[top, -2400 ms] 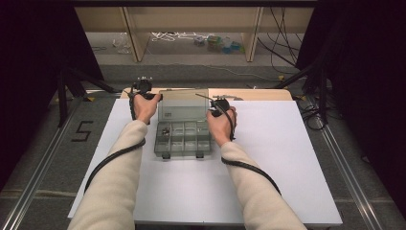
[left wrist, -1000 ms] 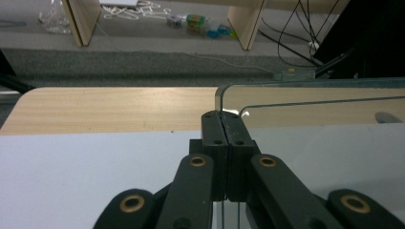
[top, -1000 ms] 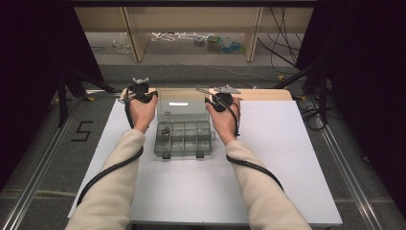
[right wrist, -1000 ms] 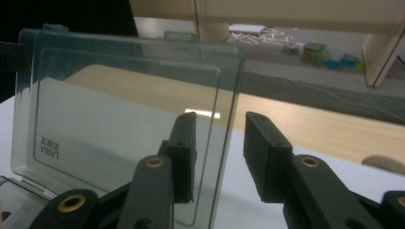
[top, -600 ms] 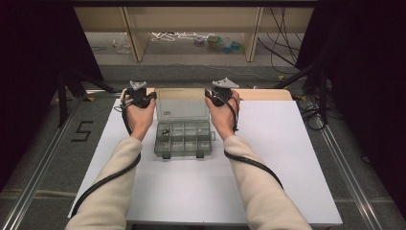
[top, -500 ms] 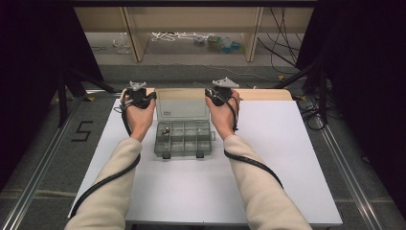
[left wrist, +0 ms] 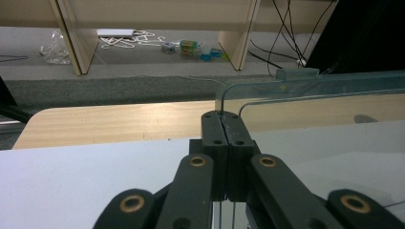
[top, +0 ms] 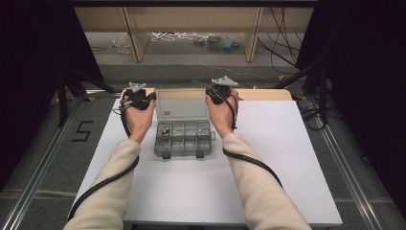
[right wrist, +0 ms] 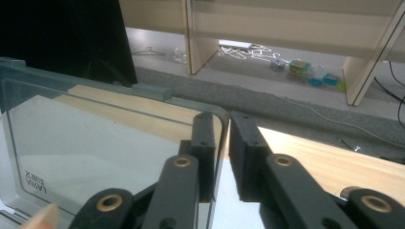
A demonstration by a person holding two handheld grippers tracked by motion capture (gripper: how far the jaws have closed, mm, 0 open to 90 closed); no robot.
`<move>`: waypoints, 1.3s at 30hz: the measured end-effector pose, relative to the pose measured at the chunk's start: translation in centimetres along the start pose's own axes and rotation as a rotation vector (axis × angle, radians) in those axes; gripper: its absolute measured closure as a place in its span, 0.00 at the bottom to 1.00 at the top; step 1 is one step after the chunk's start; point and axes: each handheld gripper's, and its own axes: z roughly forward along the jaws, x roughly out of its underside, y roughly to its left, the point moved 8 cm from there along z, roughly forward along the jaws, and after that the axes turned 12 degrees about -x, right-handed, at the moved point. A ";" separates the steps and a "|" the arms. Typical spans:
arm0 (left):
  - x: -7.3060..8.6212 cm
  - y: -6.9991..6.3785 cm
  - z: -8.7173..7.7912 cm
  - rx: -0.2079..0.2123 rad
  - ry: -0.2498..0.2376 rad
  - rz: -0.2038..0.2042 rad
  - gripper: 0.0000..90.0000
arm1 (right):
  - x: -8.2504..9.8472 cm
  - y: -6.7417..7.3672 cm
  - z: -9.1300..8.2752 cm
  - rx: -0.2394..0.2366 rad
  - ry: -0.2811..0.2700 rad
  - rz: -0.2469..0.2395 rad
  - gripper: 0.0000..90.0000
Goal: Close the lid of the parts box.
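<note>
The clear lid [top: 183, 104] of the compartment box [top: 184, 139] now stands swung up and back toward twelve o'clock, where a couple of seconds ago it still leaned only partly open and both hands sat nearer the box body. The box itself rests near the middle of the white table [top: 287, 158], its divided tray toward six o'clock and the hinge line along the far side.

At the lid's nine o'clock edge, the left gripper [top: 139, 98] is pinched tight on the rim; in the left gripper view its jaws meet with the thin plastic edge [left wrist: 220, 102] caught at their tips. It has held that pinch without change over the last second.

At the lid's three o'clock edge, the right gripper [top: 218, 92] has just been closing: in the right gripper view the lid's corner [right wrist: 217, 119] stands between the jaws, the near pad against the plastic while a narrow gap shows on the other side, so the squeeze looks almost but not fully made.

I judge this means the lid is being steadied from both sides, ready to be carried further open or settled back.

For room: behind the lid at twelve o'clock runs the wooden strip [top: 261, 94] and then the table's far edge, close by, so little space remains for pushing backward. Toward three o'clock the white surface lies broad and bare; nine o'clock offers a narrower margin before the table's side.
</note>
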 end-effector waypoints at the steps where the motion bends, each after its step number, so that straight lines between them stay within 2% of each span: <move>1: 0.0 0.0 0.0 0.001 -0.001 0.001 0.99 | 0.0 -0.1 0.0 0.010 -0.004 -0.006 0.93; 15: 0.1 0.0 -0.7 0.014 -0.012 0.015 0.99 | 0.0 0.2 -0.3 0.033 0.021 0.054 0.97; 23: 0.3 0.0 -1.8 0.024 -0.024 0.034 0.99 | 0.1 0.6 -1.1 0.040 0.014 0.054 0.98; 26: 0.4 -0.1 -2.3 0.027 -0.027 0.048 0.99 | 0.2 0.8 -1.5 0.025 0.013 0.049 0.98; 33: 0.7 -0.1 -3.4 0.035 -0.037 0.065 0.99 | 0.5 1.3 -2.4 0.028 0.003 0.034 0.98; 39: 1.1 0.0 -4.2 0.039 -0.049 0.082 0.99 | 0.7 1.7 -3.1 0.012 0.002 0.041 0.98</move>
